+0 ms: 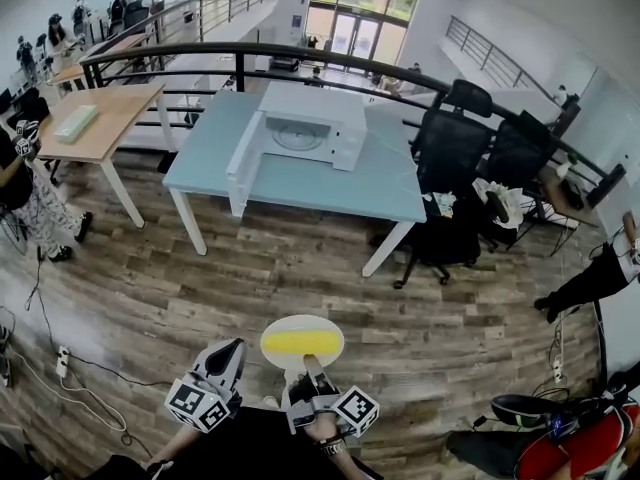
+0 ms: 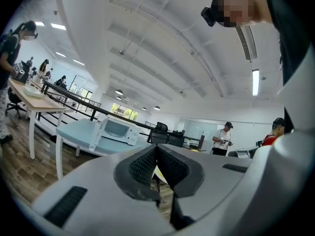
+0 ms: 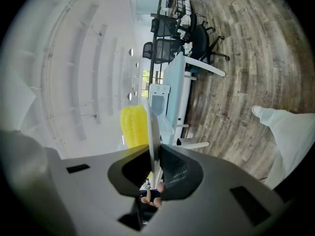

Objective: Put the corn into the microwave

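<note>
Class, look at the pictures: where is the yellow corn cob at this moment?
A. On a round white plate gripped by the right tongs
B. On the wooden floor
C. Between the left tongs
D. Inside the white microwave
A: the yellow corn cob lies on the round white plate, whose rim is clamped in the right tongs, far from the open white microwave on the pale blue table.

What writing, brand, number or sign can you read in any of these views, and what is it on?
No text can be read in any view.
Left tool and right tool: their cubes bear only black-and-white square patterns, no letters or numbers.
Microwave: any brand or panel print is too small to read.
Plate and corn: no print visible.
</note>
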